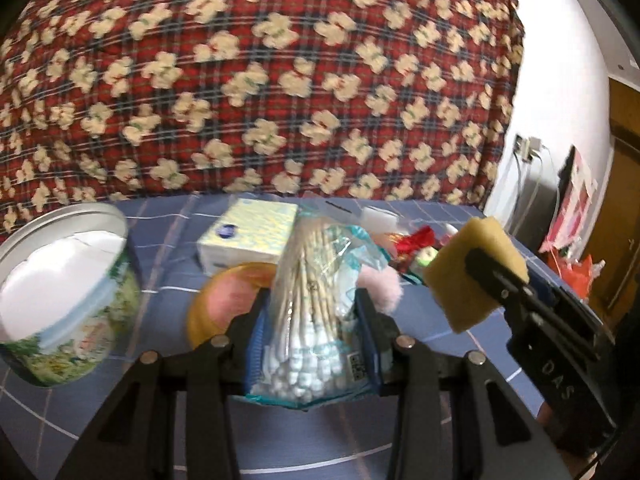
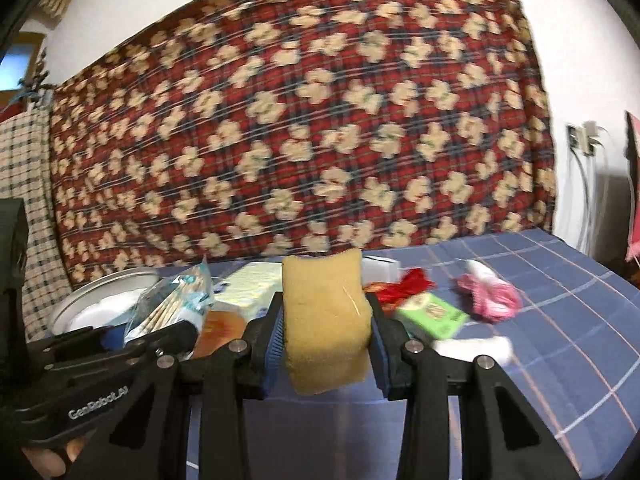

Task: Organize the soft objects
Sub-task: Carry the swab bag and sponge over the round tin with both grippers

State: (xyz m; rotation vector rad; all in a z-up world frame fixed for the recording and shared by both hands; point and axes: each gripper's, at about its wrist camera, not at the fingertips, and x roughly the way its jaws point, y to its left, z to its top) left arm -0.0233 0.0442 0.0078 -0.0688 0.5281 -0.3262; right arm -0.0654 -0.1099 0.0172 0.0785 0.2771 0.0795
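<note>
My left gripper (image 1: 312,312) is shut on a clear bag of cotton swabs (image 1: 312,320), held above the blue checked sheet (image 1: 160,272). My right gripper (image 2: 326,320) is shut on a yellow sponge (image 2: 326,320); the sponge also shows in the left wrist view (image 1: 474,268), to the right of the swab bag. The swab bag shows in the right wrist view (image 2: 176,308) at the left. A round tin (image 1: 64,300) with white padding inside stands at the left.
On the sheet lie a tissue pack (image 1: 248,236), an orange-rimmed round thing (image 1: 224,300), a pink fluffy item (image 1: 384,284), a green box (image 2: 434,314), a red tassel (image 2: 408,284), pink yarn (image 2: 490,298) and white pieces (image 2: 476,350). A plaid quilt (image 1: 260,80) rises behind.
</note>
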